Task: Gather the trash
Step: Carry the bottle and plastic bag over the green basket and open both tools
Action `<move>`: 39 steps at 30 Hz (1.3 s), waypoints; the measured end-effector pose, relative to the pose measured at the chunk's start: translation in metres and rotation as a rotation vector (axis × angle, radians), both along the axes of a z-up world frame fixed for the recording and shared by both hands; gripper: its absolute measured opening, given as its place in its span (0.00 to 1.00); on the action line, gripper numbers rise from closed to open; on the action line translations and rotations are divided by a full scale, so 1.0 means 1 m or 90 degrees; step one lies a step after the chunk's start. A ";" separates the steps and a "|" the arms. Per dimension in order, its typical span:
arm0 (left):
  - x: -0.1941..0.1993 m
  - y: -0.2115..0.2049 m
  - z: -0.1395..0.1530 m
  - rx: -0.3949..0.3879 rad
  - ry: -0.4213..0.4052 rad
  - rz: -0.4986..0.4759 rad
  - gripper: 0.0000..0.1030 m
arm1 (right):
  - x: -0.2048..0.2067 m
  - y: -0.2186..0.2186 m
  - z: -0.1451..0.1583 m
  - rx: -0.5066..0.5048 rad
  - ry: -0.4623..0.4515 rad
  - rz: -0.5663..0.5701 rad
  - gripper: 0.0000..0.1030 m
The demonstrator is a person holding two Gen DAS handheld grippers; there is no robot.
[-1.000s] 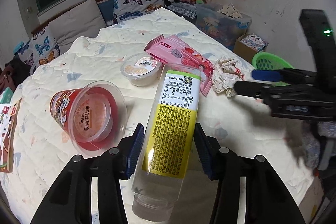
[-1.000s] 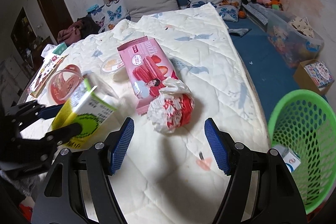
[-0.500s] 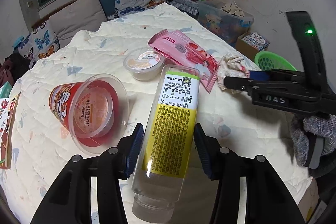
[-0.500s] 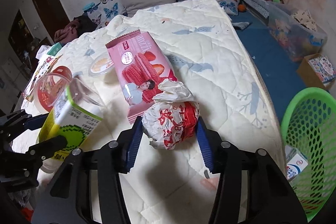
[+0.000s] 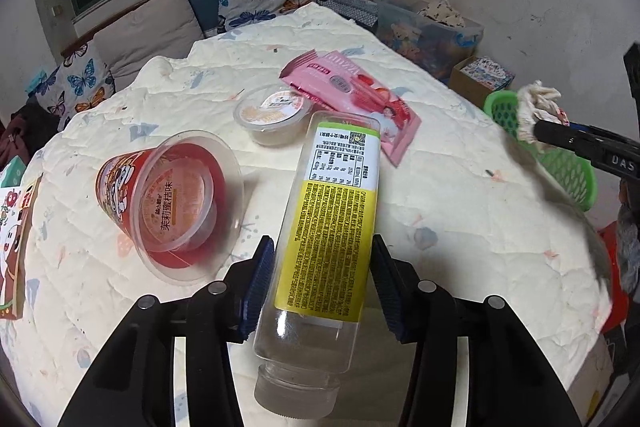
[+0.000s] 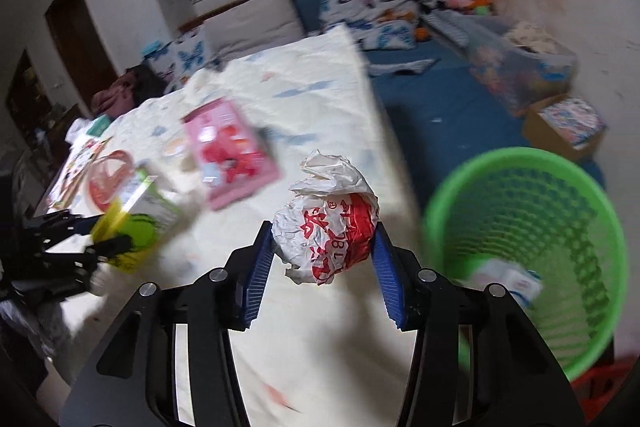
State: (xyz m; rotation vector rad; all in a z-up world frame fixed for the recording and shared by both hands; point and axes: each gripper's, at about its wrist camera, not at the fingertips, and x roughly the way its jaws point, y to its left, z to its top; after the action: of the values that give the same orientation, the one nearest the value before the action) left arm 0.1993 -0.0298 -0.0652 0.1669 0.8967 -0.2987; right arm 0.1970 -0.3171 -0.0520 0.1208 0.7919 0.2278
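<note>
**Both hand-held grippers loaded over the quilted bed**

The left hand-held gripper [image 5: 322, 285] is clamped on a clear plastic bottle with a yellow-and-white label [image 5: 332, 219], its blue pads pressed against the label's sides and the capped neck pointing back toward the camera. Left of it on the cream quilted bed [image 5: 460, 227] lies a red plastic cup on its side with a smaller cup nested inside [image 5: 168, 203]. Ahead sits a small lidded clear tub [image 5: 274, 115], and just right of that a flat pink snack wrapper [image 5: 352, 95].

The right hand-held gripper [image 6: 324, 267] grips a crumpled white-and-red paper wrapper [image 6: 328, 223], lifted clear of the bed (the background is blurred). To its right stands a green mesh plastic basket [image 6: 560, 211], with a small white carton [image 6: 508, 279] inside.
</note>
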 end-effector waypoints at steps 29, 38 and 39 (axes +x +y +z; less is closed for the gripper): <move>0.029 -0.247 0.041 -0.069 0.011 -0.218 0.45 | -0.086 -0.173 -0.031 0.019 0.009 -0.219 0.58; 0.046 -0.339 0.019 -0.076 0.043 -0.263 0.45 | -0.119 -0.201 -0.031 0.038 -0.004 -0.257 0.59; 0.047 -0.348 0.017 -0.078 0.042 -0.267 0.45 | -0.120 -0.204 -0.031 0.043 -0.004 -0.259 0.59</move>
State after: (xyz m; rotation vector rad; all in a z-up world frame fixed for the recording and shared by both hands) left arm 0.2463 -0.3775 -0.0484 0.2318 0.9024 -0.7509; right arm 0.0770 -0.5206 -0.0835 0.3395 0.7361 -0.1303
